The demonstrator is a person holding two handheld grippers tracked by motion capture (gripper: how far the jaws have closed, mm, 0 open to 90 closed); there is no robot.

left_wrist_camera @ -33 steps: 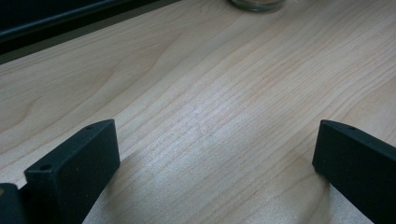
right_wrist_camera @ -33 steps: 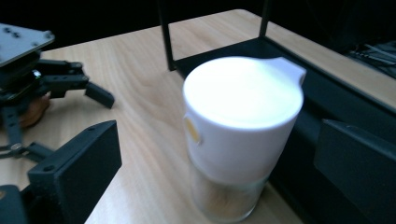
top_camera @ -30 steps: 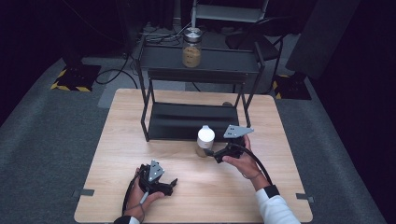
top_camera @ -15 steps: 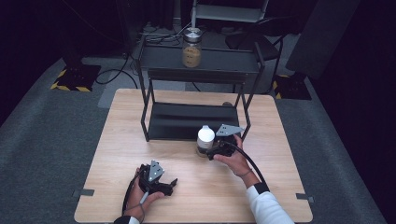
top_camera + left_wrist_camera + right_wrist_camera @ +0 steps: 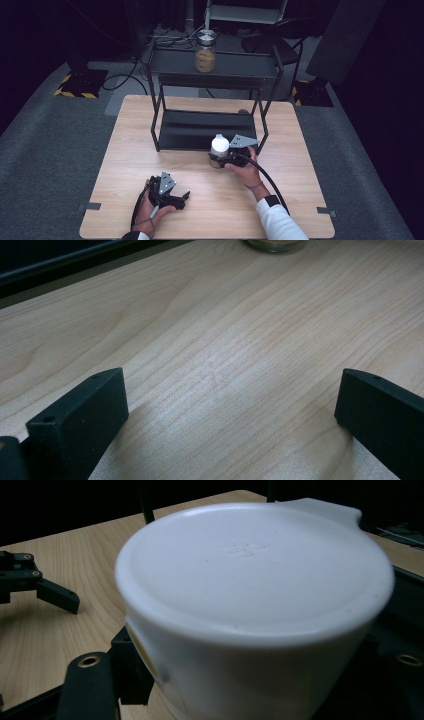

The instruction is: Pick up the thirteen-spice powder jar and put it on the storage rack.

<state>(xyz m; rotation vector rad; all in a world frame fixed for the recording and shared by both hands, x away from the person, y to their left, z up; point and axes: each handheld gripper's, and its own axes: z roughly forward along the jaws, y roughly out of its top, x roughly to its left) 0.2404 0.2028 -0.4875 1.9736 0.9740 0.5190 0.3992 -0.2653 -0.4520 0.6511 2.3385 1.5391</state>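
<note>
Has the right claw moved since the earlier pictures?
Yes. The right claw has come in toward the shelf rack's front edge, its jaws just closing on the white-lidded jar.

Recording lab: wooden table (image 5: 150,150), black rack (image 5: 210,80), dark backdrop, floor cables (image 5: 120,80).

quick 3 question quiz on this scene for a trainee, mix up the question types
1. True or false: the right claw is shut on the white-lidded jar.
2. Where does the glass jar with brown contents stand? A) on the table B) on the rack's top shelf C) on the rack's lower shelf
3. Fill in: the left claw rests low on the wooden table with its jaws ____.

Key
1. True: its jaws have just been closing and now press the jar's sides.
2. B: it stands on the top shelf of the black rack.
3. Open: bare wood lies between them.
</note>
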